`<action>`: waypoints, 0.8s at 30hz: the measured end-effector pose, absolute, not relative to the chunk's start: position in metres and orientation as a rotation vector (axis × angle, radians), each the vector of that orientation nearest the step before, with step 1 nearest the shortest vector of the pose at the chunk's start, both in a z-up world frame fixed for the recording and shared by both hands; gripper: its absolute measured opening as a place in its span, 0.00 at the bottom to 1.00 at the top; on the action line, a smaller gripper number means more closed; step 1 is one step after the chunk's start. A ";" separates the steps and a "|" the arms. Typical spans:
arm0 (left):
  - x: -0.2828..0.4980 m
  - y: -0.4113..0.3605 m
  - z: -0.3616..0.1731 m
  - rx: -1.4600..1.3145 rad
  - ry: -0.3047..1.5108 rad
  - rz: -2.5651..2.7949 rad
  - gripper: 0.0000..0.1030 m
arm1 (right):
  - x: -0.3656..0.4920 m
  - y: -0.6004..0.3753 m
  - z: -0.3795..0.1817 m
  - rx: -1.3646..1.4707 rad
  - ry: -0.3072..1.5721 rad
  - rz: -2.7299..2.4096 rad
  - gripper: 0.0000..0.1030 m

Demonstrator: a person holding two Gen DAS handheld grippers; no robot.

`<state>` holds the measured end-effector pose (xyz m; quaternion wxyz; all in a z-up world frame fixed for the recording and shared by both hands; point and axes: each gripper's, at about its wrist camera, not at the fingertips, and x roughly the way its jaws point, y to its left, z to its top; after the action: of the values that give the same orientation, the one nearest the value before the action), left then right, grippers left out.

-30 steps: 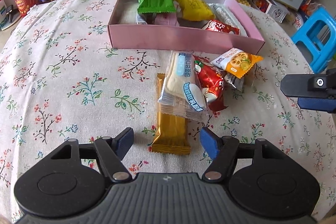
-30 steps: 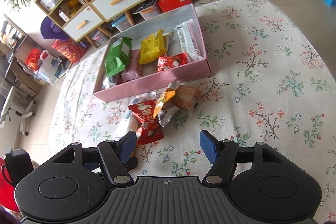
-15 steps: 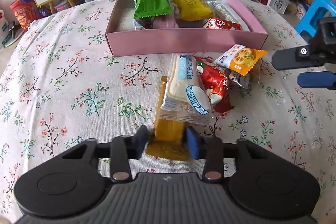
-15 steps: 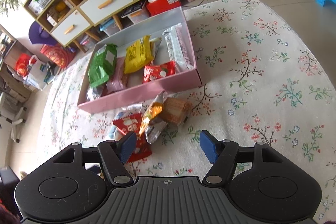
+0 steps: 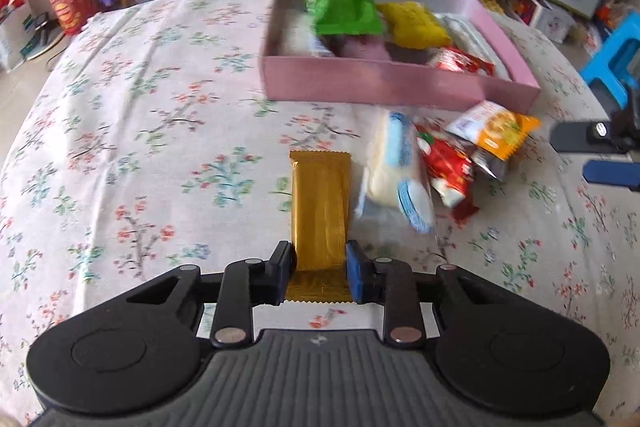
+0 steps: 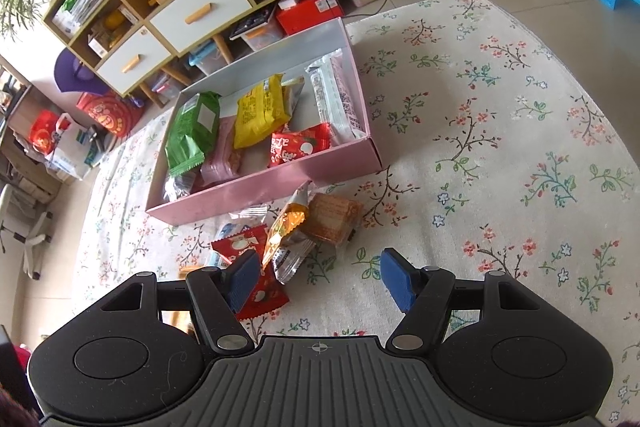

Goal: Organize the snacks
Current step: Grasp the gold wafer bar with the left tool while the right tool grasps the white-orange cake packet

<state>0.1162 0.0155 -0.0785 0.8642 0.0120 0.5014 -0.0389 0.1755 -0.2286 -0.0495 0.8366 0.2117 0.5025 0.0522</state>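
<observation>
My left gripper (image 5: pixel 318 263) is shut on the near end of a gold snack bar (image 5: pixel 320 203) and holds it clear of the pile, left of a white-and-blue packet (image 5: pixel 394 171). A red packet (image 5: pixel 446 163) and an orange packet (image 5: pixel 494 129) lie beside it. The pink box (image 5: pixel 380 83) behind holds green, yellow, red and other snacks. My right gripper (image 6: pixel 318 277) is open and empty above the loose pile; the red packet (image 6: pixel 240 243), the orange packet (image 6: pixel 286 227) and a brown wafer pack (image 6: pixel 334 219) lie before the pink box (image 6: pixel 260 187). It also shows in the left wrist view (image 5: pixel 600 157).
The table has a floral cloth (image 5: pixel 140 131). Shelves and drawers (image 6: pixel 180 15) stand behind it on the floor. A blue stool (image 5: pixel 616 59) stands at the right.
My left gripper closed on the gold bar and pulled it left, out from under the white-and-blue packet. My right gripper came nearer the loose pile and stayed open.
</observation>
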 end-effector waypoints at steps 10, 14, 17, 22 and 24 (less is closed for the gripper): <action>0.118 0.038 -0.070 -0.070 1.035 -0.025 0.25 | 0.196 -0.224 -0.054 0.445 1.042 0.138 0.65; 0.116 0.037 -0.068 -0.069 1.023 -0.029 0.25 | 0.203 -0.222 -0.058 0.474 1.047 0.158 0.65; 0.118 0.037 -0.068 -0.072 1.027 -0.036 0.25 | 0.206 -0.220 -0.061 0.478 1.055 0.163 0.65; 0.122 0.038 -0.068 -0.081 1.030 -0.036 0.25 | 0.209 -0.216 -0.064 0.465 1.062 0.164 0.65; 0.122 0.039 -0.068 -0.082 1.031 -0.038 0.25 | 0.210 -0.216 -0.065 0.466 1.067 0.165 0.65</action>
<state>0.1217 0.0386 -0.0679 0.8692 -0.0392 0.4926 -0.0179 0.2097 -0.2158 -0.0652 0.8321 0.2198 0.5032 0.0777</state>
